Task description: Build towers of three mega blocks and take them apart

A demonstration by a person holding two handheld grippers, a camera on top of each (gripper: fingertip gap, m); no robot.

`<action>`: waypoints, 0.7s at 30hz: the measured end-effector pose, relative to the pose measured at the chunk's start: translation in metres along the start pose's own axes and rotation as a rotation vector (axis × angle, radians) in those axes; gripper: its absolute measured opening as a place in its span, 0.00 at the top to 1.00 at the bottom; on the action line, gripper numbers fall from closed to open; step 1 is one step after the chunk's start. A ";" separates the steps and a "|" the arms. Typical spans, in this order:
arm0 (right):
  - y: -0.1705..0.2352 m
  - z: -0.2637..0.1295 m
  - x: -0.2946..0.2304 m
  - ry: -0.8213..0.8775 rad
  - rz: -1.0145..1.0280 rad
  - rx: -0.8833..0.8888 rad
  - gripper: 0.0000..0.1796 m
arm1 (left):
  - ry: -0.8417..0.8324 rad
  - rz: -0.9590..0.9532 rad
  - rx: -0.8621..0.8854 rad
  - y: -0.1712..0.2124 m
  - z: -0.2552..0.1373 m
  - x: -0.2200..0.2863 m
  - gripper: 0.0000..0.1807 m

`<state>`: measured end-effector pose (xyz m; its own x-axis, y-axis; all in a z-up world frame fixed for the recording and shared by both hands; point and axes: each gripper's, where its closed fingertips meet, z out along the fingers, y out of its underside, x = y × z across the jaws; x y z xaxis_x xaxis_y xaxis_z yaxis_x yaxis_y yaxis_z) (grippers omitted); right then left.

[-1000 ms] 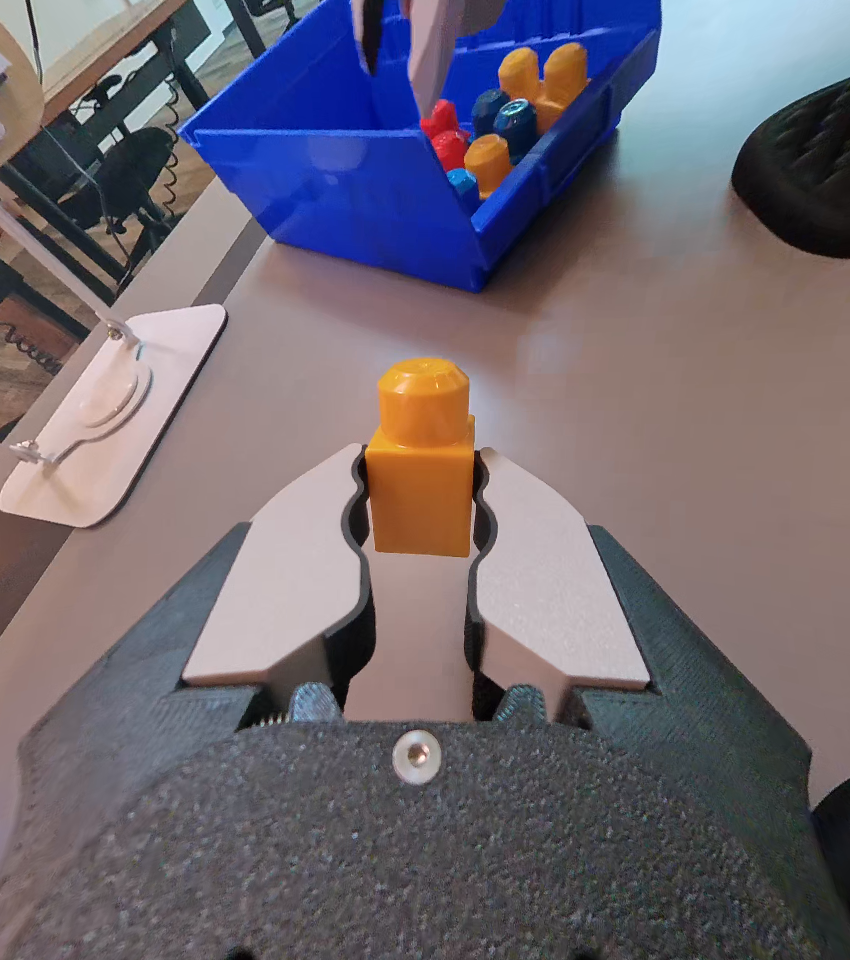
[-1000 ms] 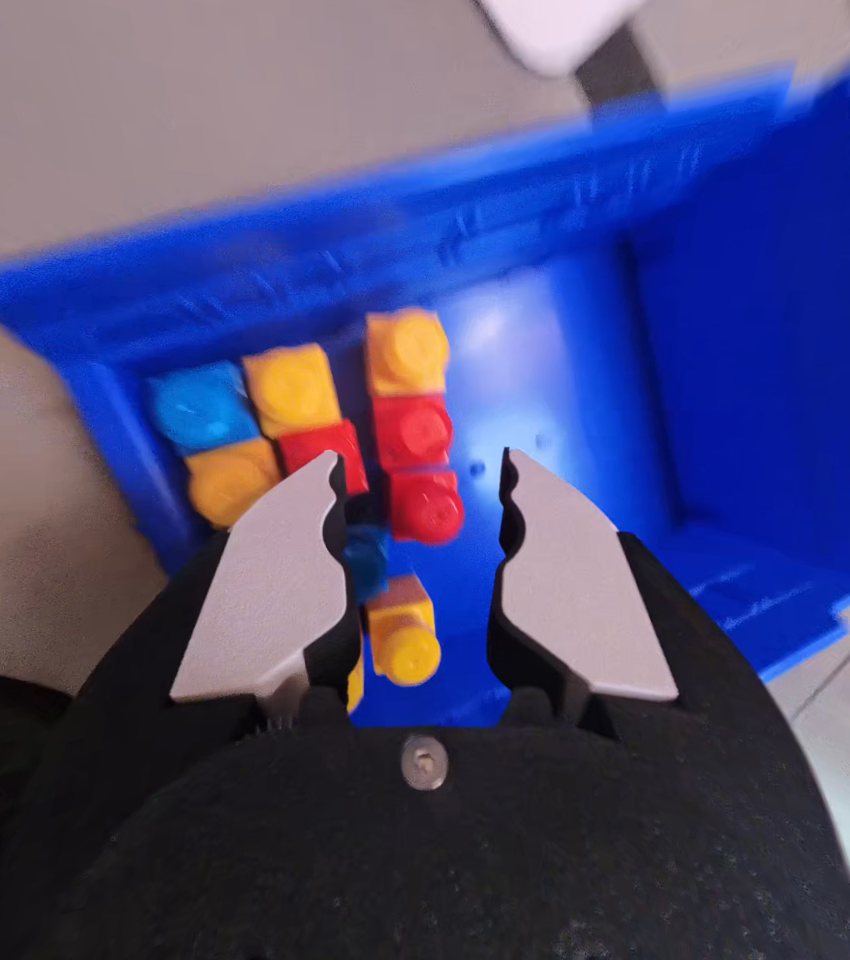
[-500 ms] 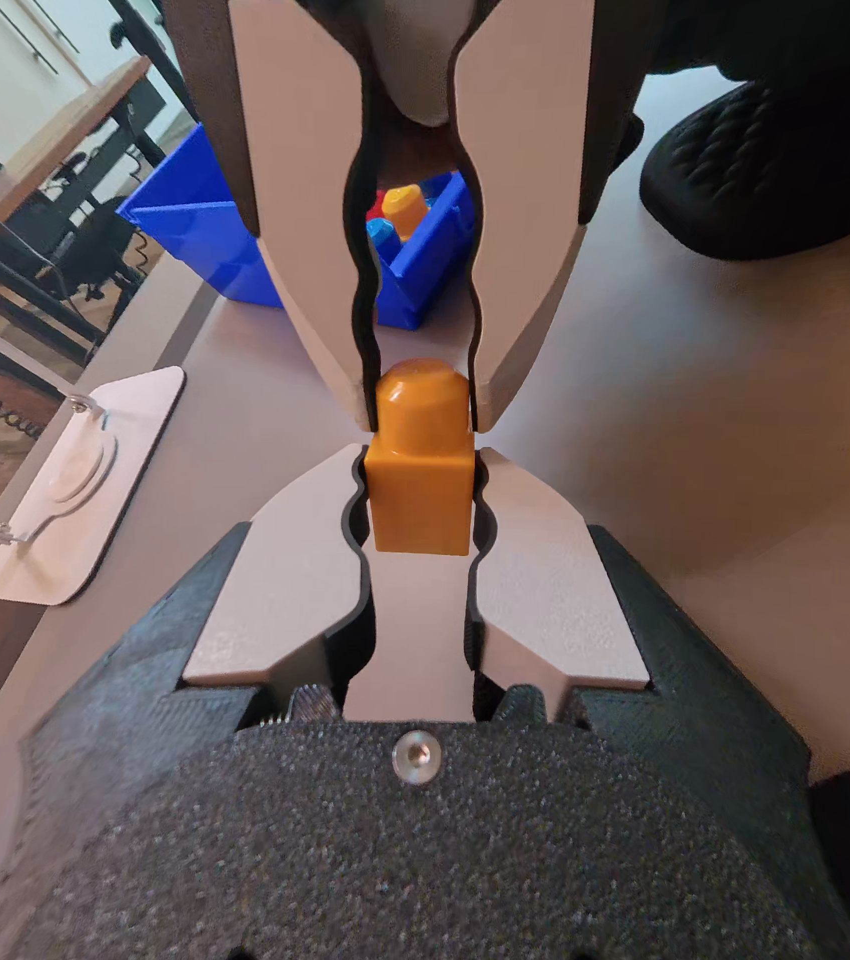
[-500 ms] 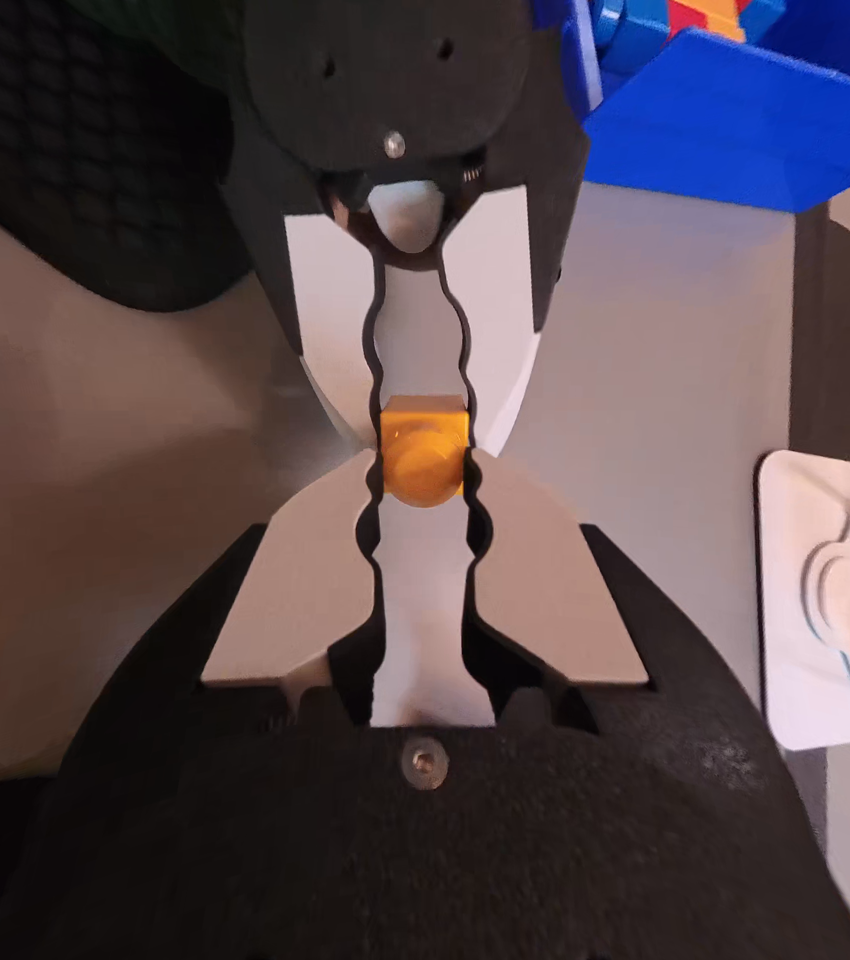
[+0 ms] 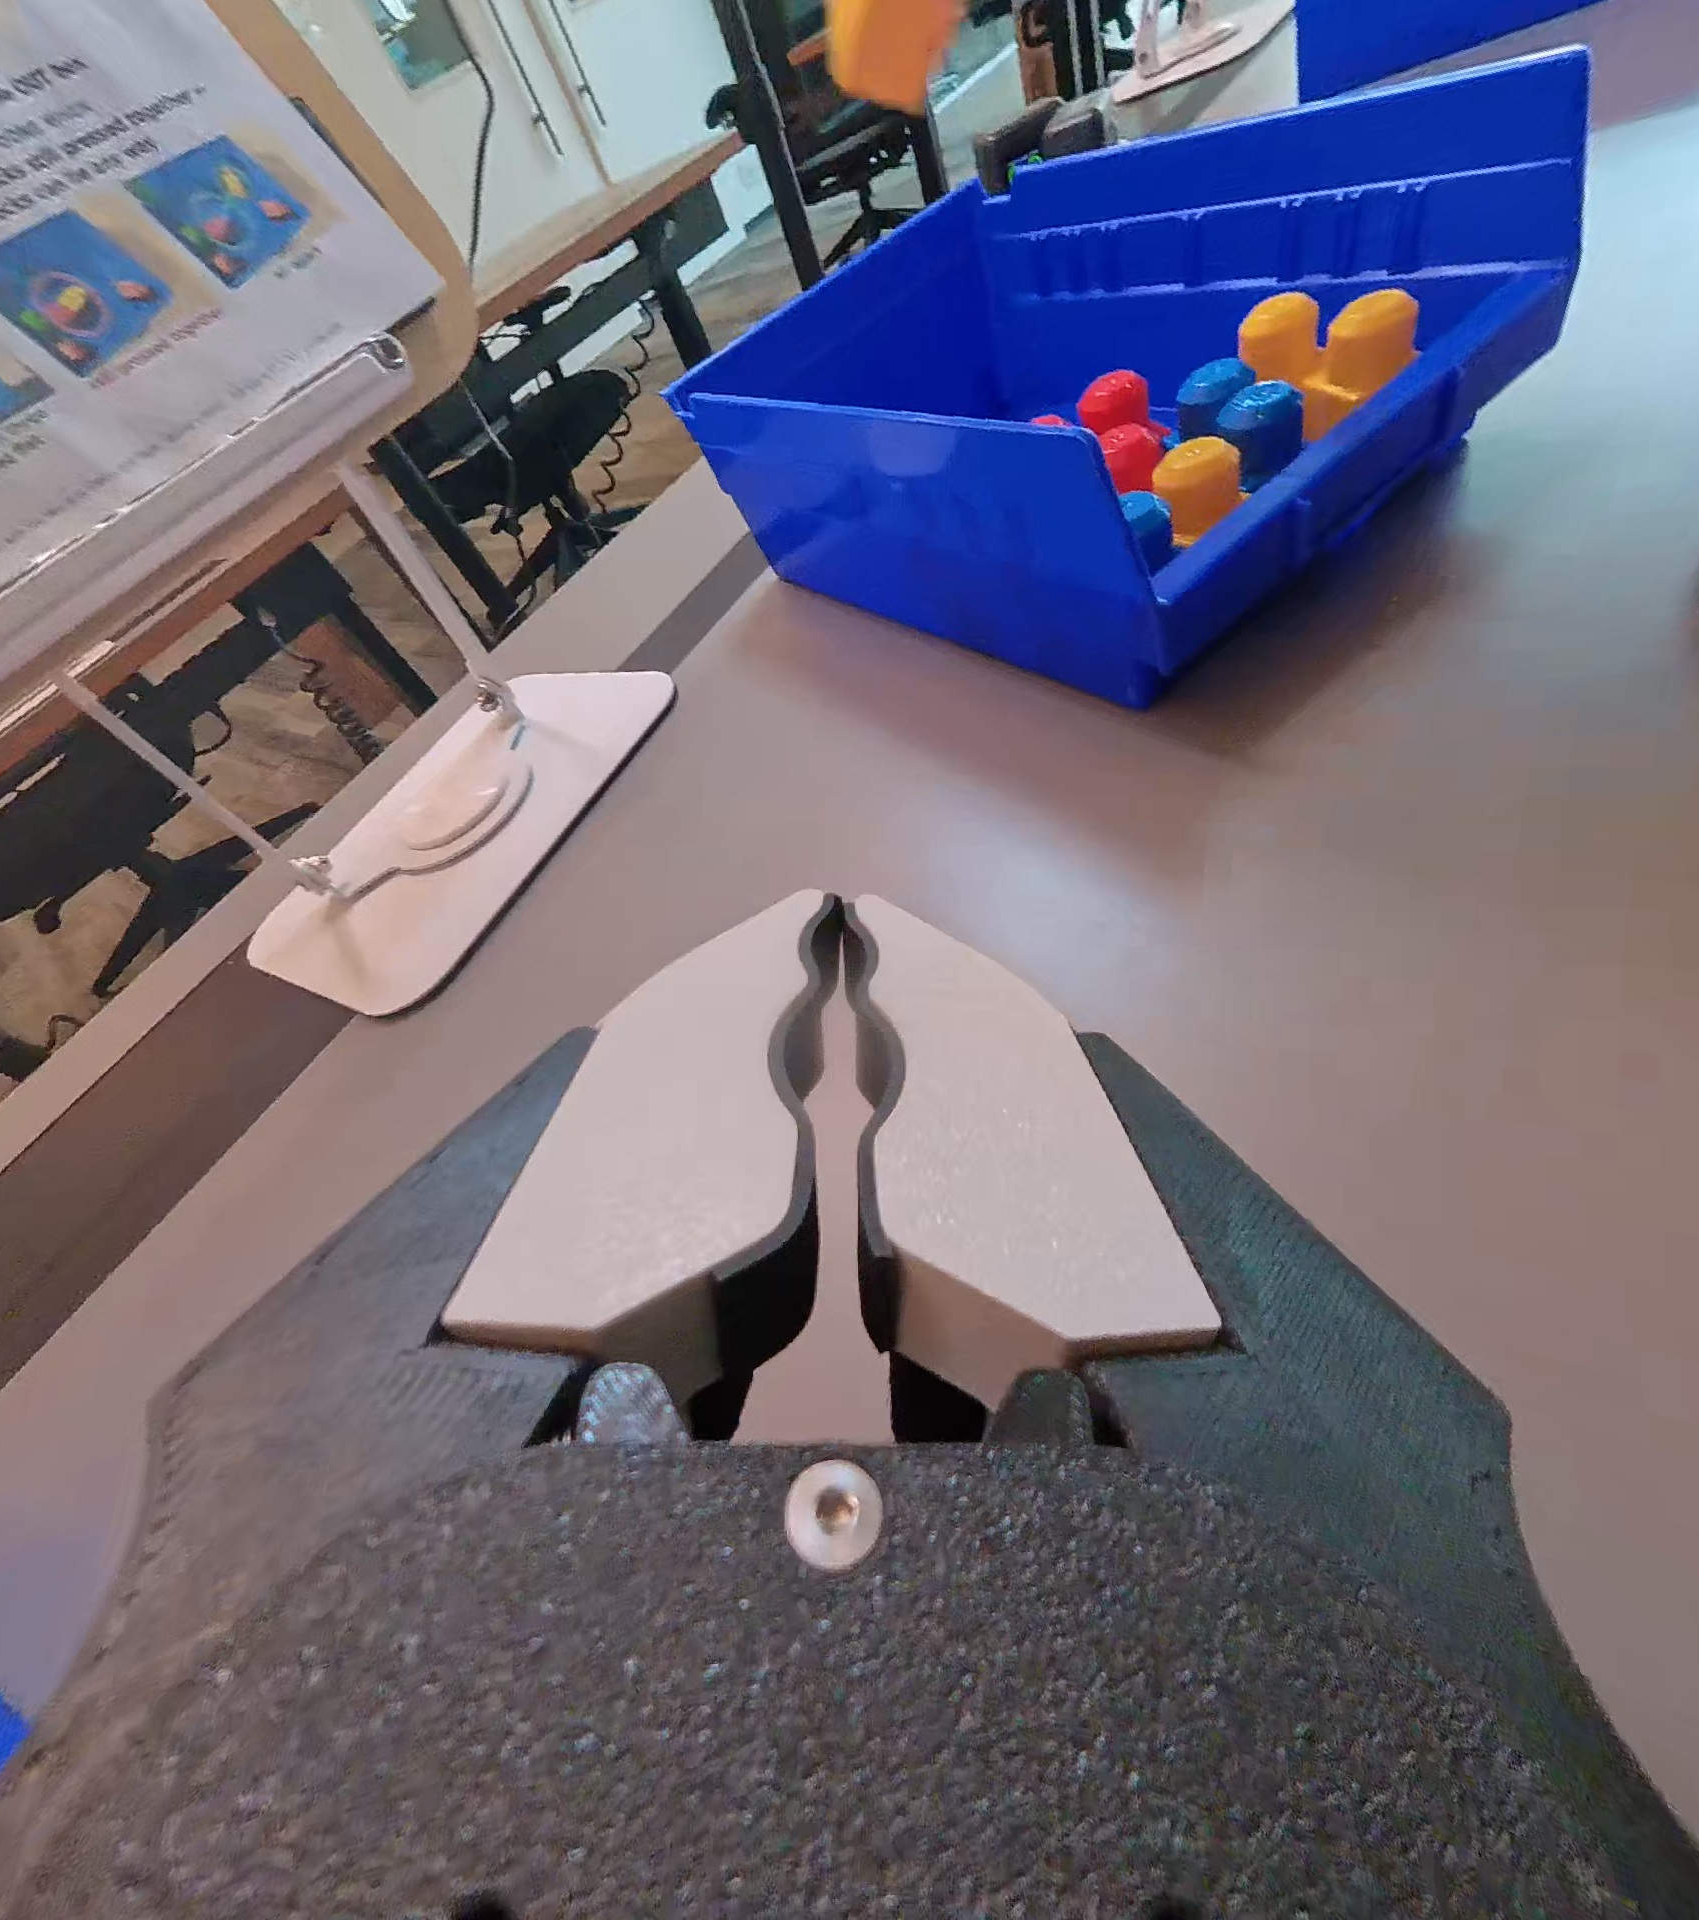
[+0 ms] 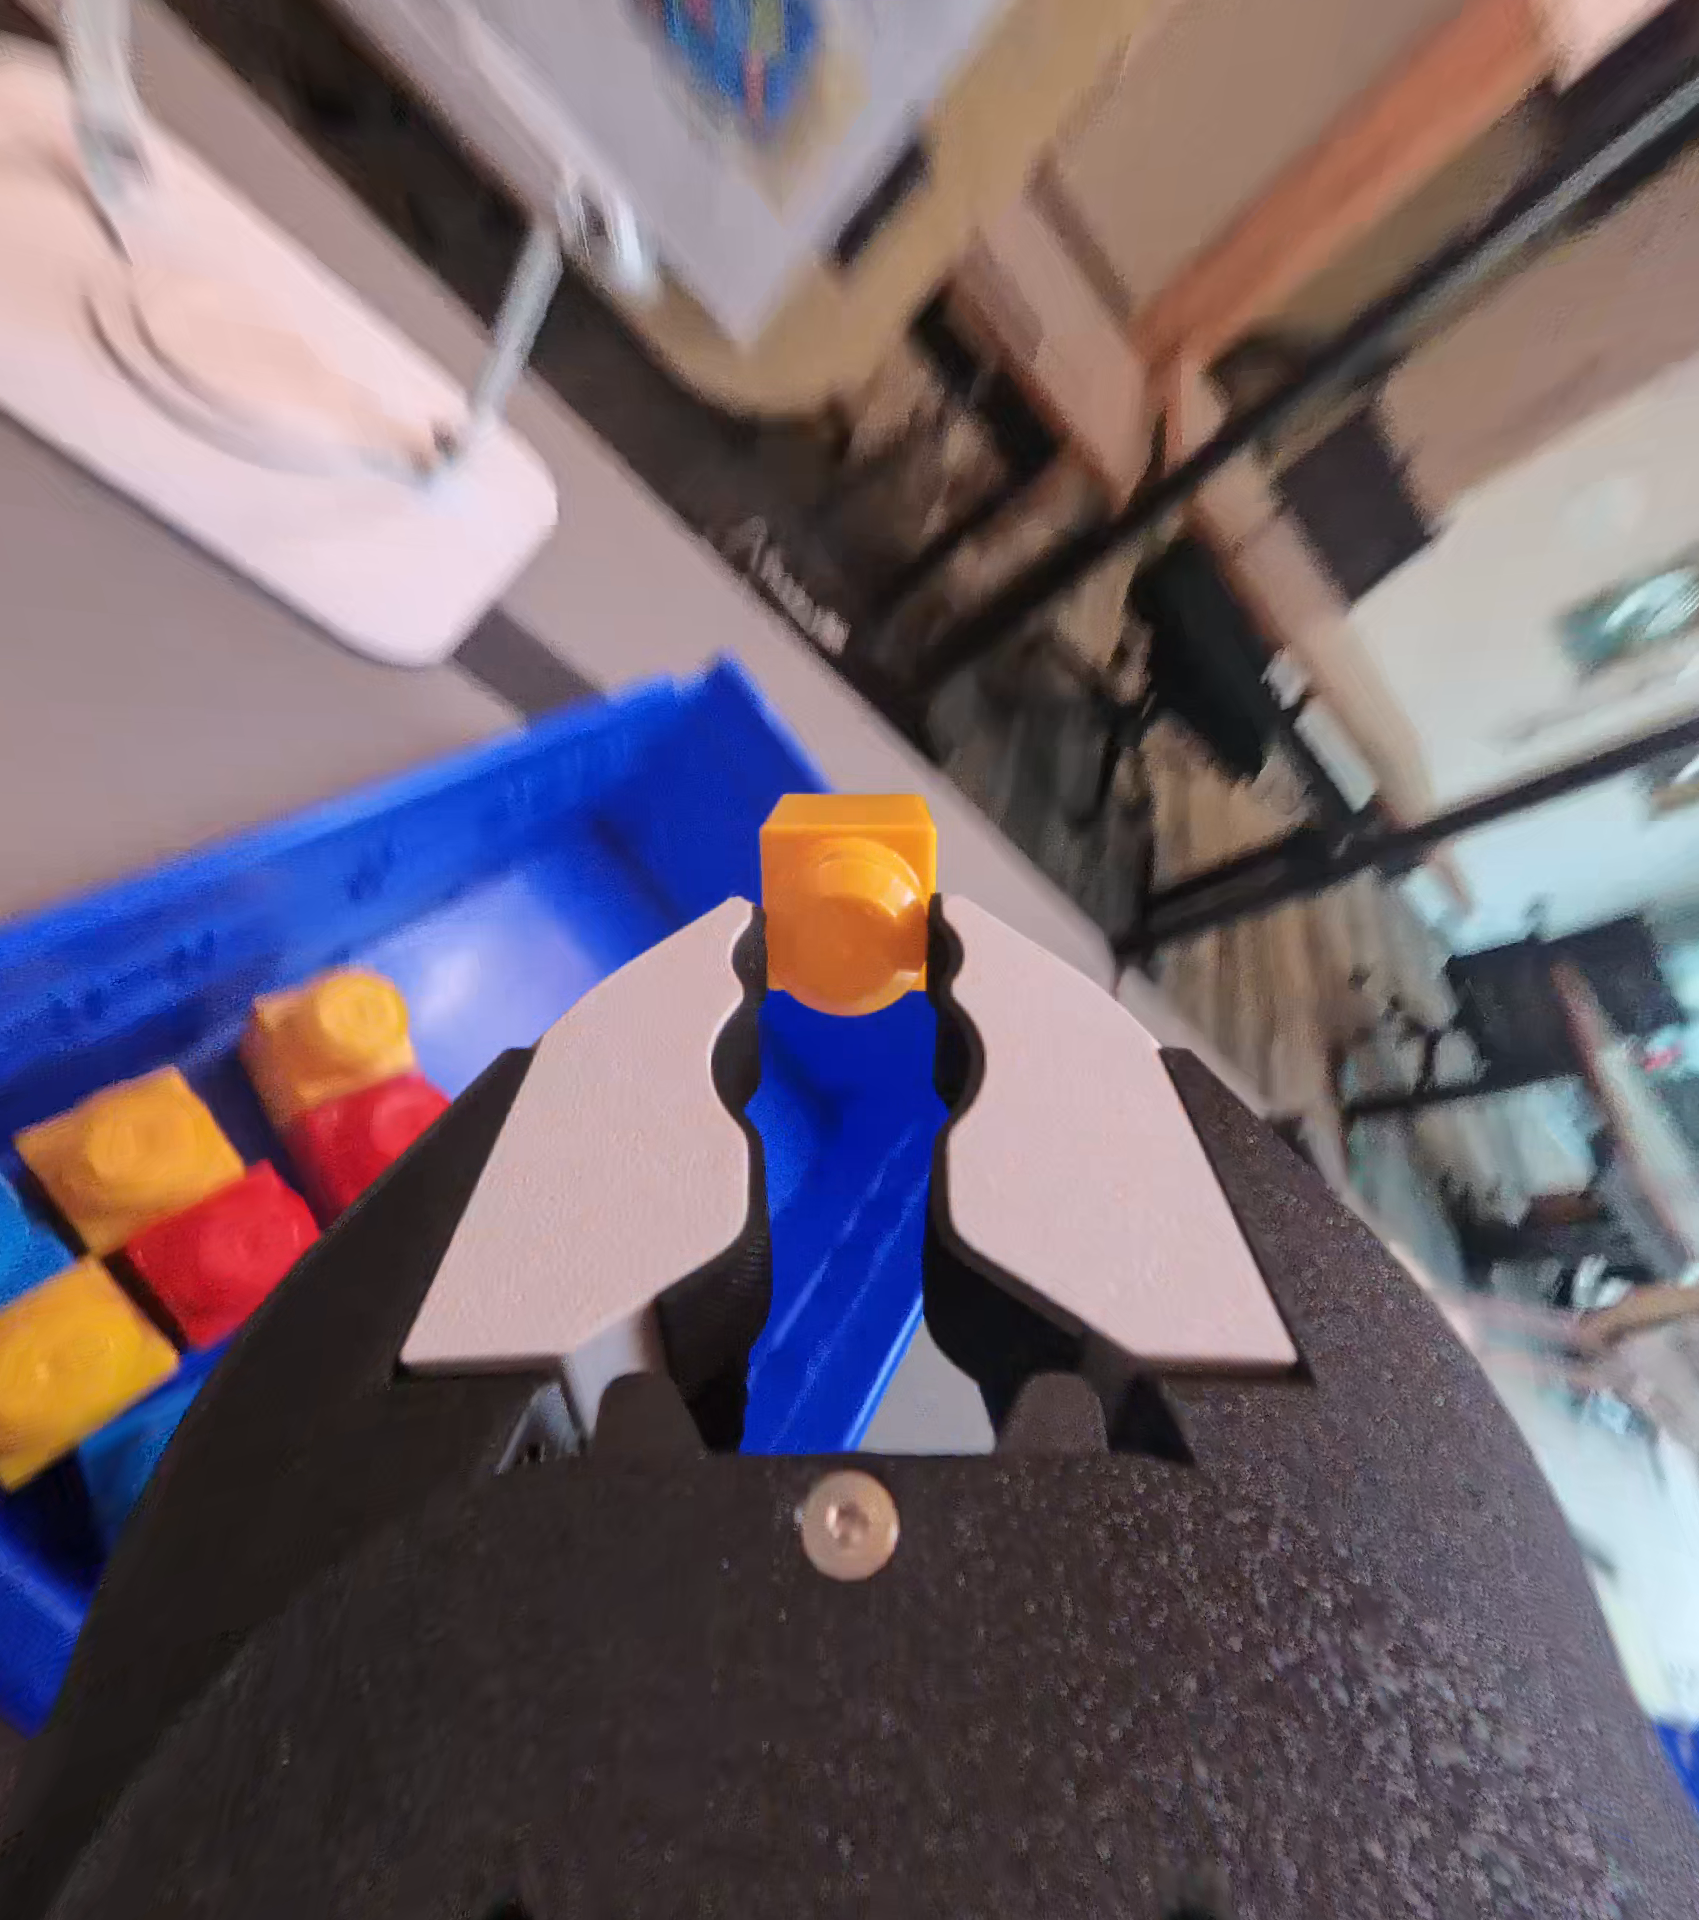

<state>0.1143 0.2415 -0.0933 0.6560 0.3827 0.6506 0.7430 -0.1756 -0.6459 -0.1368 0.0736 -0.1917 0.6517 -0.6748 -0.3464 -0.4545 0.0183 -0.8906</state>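
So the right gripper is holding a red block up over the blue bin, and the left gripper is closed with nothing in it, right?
Almost. The block is orange, not red; the right wrist view shows it pinched at the tips of the right gripper above the blue bin. The rest holds: the left gripper is shut and empty.

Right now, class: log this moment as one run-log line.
left gripper: shut, empty, over table | right gripper: shut on orange block, above blue bin | other blocks: in bin

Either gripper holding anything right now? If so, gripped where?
The right gripper pinches an orange block at its fingertips, across the stud end. The left gripper is shut and empty.
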 end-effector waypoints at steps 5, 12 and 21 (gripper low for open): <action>0.094 0.028 -0.034 -0.275 -0.002 -0.424 0.83 | -0.032 -0.007 0.017 -0.002 -0.003 -0.007 1.00; 0.149 0.013 -0.083 -0.602 -0.055 -0.680 0.83 | -0.024 0.017 0.014 -0.001 -0.003 -0.004 1.00; 0.145 0.014 -0.079 -0.630 0.031 -0.626 0.77 | -0.069 -0.013 0.034 -0.006 -0.008 -0.015 0.98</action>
<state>0.1684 0.1982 -0.2445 0.6191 0.7652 0.1766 0.7836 -0.5873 -0.2026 -0.1492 0.0780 -0.1790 0.6985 -0.6223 -0.3534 -0.4255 0.0360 -0.9043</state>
